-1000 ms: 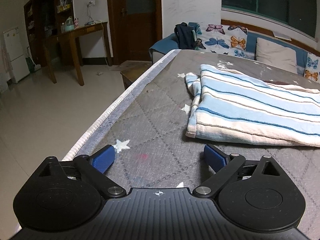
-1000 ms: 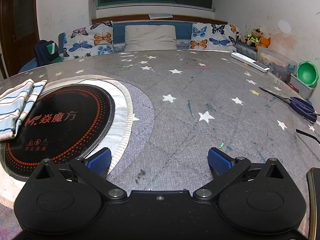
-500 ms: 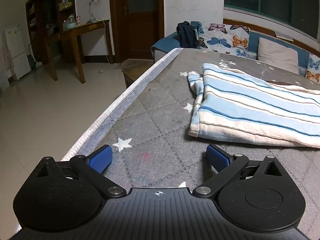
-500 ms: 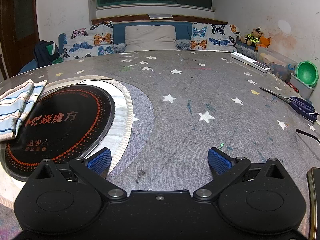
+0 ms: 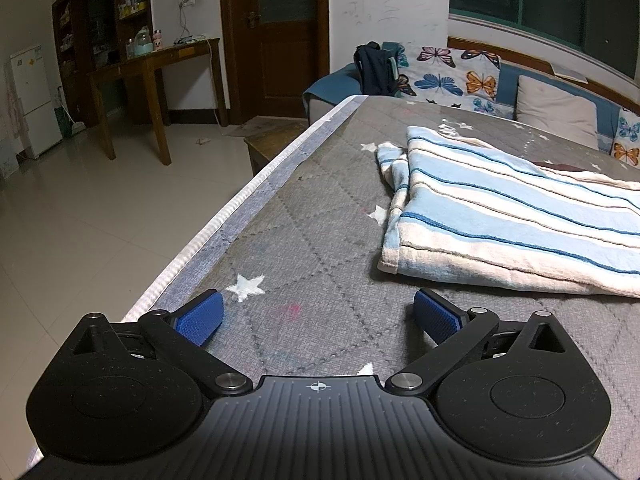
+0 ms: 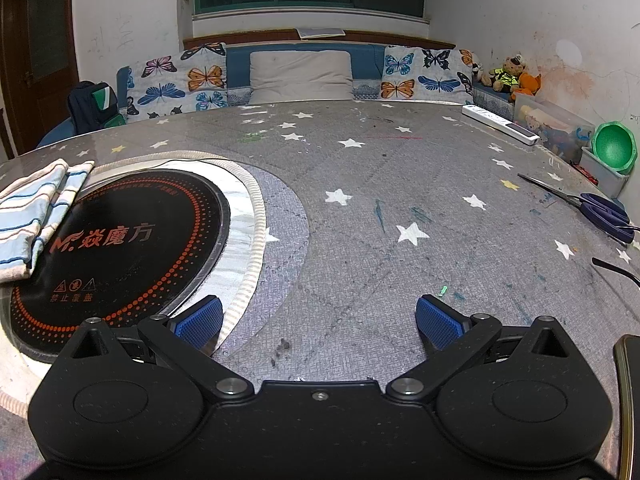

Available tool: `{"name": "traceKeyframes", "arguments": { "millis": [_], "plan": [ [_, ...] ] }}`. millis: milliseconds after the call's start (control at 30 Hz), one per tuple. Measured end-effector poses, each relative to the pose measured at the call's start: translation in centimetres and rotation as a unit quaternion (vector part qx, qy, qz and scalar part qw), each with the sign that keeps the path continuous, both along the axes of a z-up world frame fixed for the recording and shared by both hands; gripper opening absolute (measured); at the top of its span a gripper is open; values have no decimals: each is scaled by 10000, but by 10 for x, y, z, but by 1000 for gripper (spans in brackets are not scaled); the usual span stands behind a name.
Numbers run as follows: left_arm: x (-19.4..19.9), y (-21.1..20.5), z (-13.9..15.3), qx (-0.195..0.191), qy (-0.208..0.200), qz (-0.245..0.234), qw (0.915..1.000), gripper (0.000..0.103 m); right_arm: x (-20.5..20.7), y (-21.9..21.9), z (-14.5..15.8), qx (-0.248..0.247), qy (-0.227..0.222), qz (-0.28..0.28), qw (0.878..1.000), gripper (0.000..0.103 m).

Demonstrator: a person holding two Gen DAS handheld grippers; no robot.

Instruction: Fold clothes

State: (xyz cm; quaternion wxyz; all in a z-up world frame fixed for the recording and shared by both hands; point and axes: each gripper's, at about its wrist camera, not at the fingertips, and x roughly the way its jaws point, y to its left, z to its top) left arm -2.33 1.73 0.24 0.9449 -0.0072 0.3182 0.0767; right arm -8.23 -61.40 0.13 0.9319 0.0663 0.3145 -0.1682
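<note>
Left tool (image 5: 316, 314): released, jaws spread wide, nothing between them, low over the grey star-print surface (image 5: 320, 216) near its left edge. The striped cloth (image 5: 512, 216) lies folded on the surface, ahead and right of this tool, near but apart from its right pad.

Right tool (image 6: 320, 320): released, jaws spread wide, holding nothing. The cloth's far end overlaps the left rim of the round black cooktop (image 6: 132, 236). Scissors (image 6: 592, 208) lie at the far right.
</note>
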Motion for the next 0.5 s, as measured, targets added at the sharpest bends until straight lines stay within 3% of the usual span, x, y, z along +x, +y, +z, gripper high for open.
{"name": "traceKeyframes", "arguments": {
  "millis": [500],
  "plan": [
    [0, 0, -1, 4, -3, 0, 10000, 103, 0, 2, 0, 5, 3, -8, 10000, 103]
  ]
}}
